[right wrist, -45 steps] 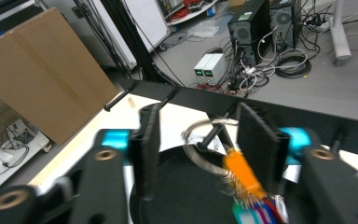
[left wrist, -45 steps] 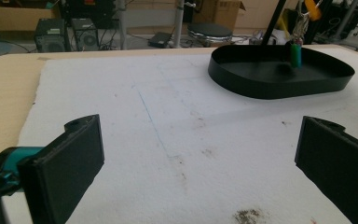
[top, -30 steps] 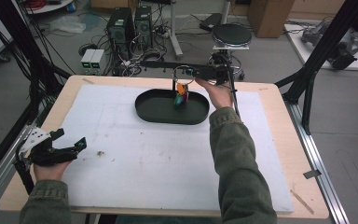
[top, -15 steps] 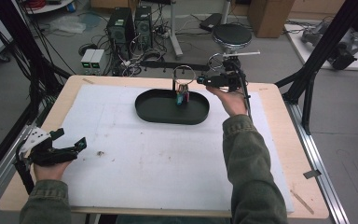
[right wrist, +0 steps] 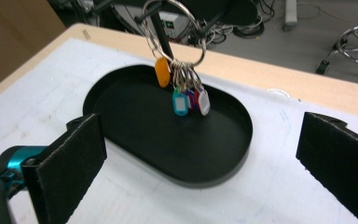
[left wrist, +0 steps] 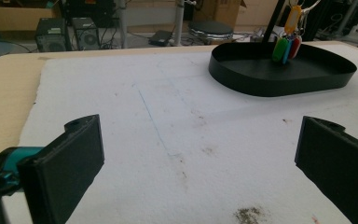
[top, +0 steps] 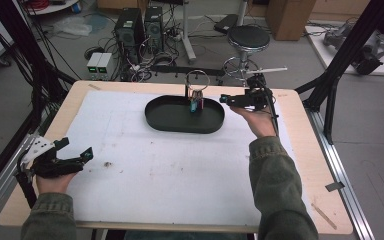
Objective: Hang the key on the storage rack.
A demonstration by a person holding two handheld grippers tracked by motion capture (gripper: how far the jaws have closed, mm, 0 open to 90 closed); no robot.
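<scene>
Currently: key ring hangs on stand hook over tray, tags clear of floor. R gripper at tray's 3 o'clock, jaws wide, empty. L gripper at 7 o'clock, open, idle.

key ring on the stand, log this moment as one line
key ring: hung on stand over black tray, coloured tags dangling | right gripper: open, beside tray, apart from ring | left gripper: open, near table edge

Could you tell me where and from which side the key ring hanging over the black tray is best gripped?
Probably the big metal ring itself, on its open upper arc, clear of the post that carries it. The coloured tags dangle loosely below, over the tray, and would likely swing. The right tongs stand open and facing it, so come from that side and lift it off.
</scene>
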